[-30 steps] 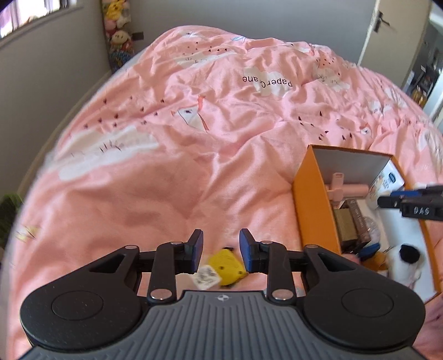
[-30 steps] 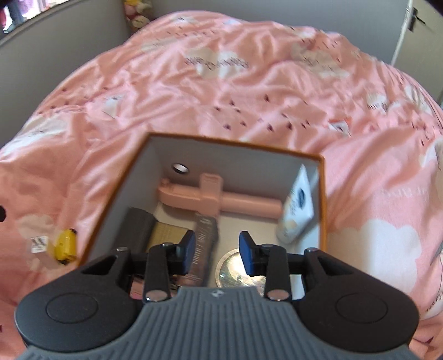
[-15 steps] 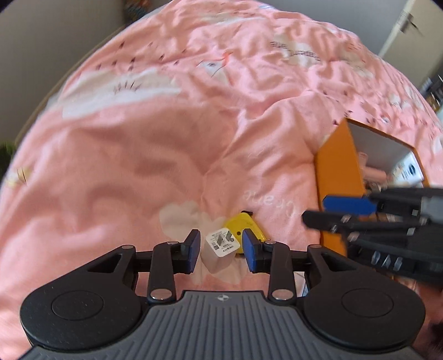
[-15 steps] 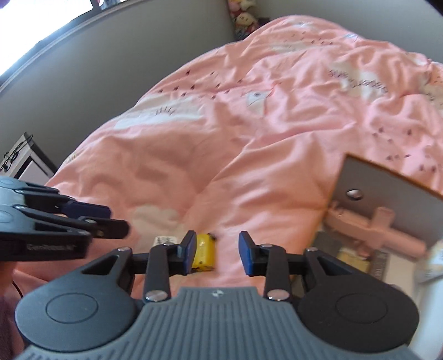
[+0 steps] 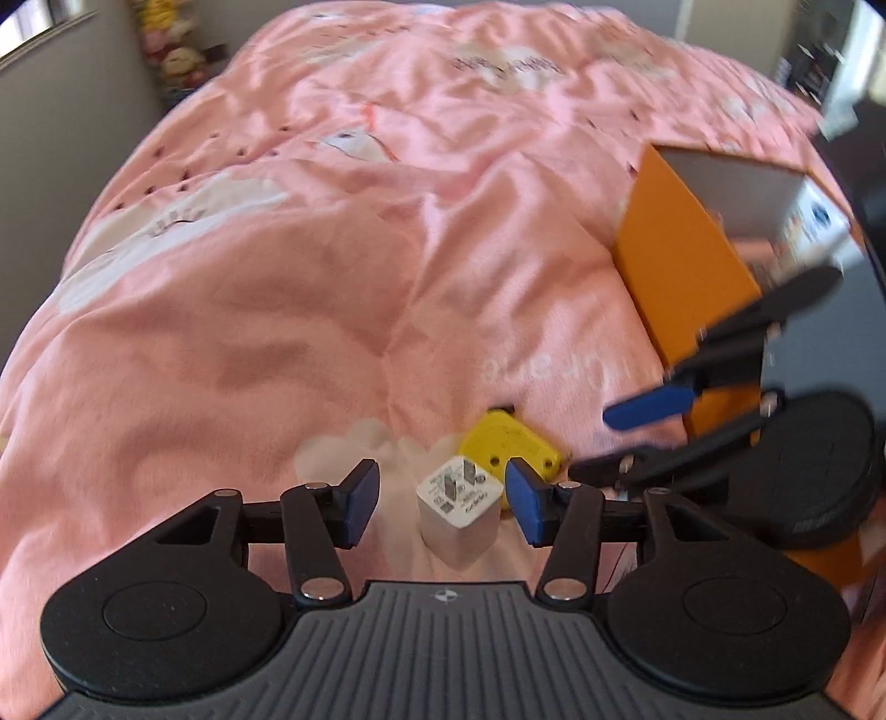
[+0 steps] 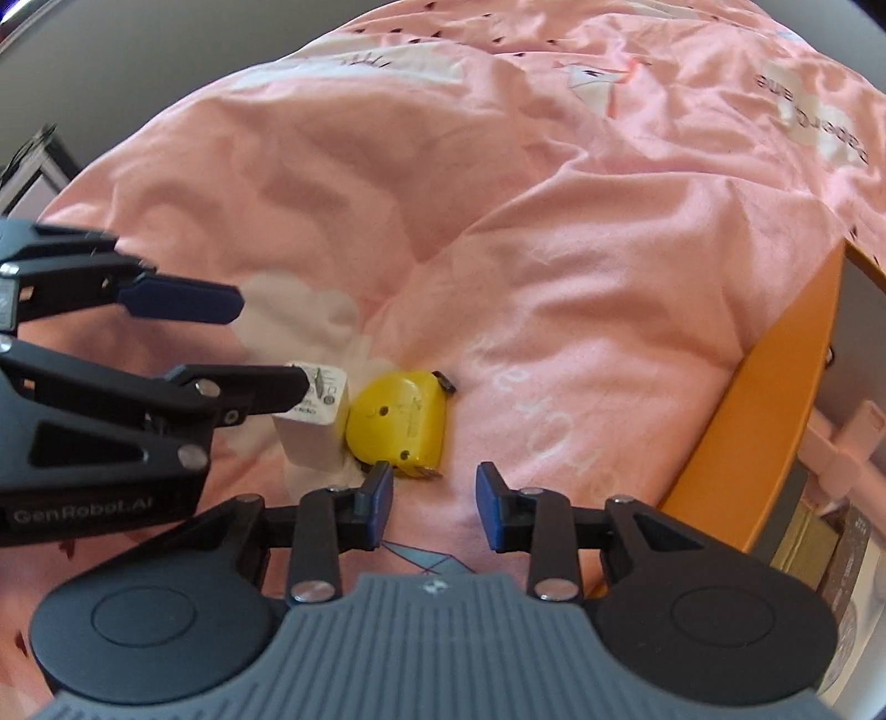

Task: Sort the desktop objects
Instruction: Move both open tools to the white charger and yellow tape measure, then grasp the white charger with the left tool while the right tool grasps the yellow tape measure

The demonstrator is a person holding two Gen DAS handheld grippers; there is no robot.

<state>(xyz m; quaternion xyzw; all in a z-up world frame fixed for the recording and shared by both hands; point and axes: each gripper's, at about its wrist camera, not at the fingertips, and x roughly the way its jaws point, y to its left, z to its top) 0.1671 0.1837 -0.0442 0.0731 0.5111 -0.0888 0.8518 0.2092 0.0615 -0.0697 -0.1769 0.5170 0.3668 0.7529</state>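
Note:
A white charger plug (image 5: 459,509) stands on the pink duvet (image 5: 332,277), prongs up, between the blue pads of my left gripper (image 5: 443,501). Its jaws are opening and the pads do not press on the plug. A yellow tape measure (image 6: 396,423) lies against the plug's right side. My right gripper (image 6: 434,501) hovers just short of the tape measure, open, with nothing between its fingers. The left gripper (image 6: 260,343) also shows in the right wrist view, one finger over the charger (image 6: 310,426). In the left wrist view the right gripper (image 5: 614,440) reaches in beside the tape measure (image 5: 506,443).
An open orange box (image 5: 681,266) sits on the duvet to the right, its rim (image 6: 775,399) close to my right gripper. Inside it are a pink tool (image 6: 841,443) and dark items. Plush toys (image 5: 177,50) stand by the grey wall at the far left.
My left gripper came down and its jaws widened around the charger. My right gripper swung left from over the box and dropped to the tape measure.

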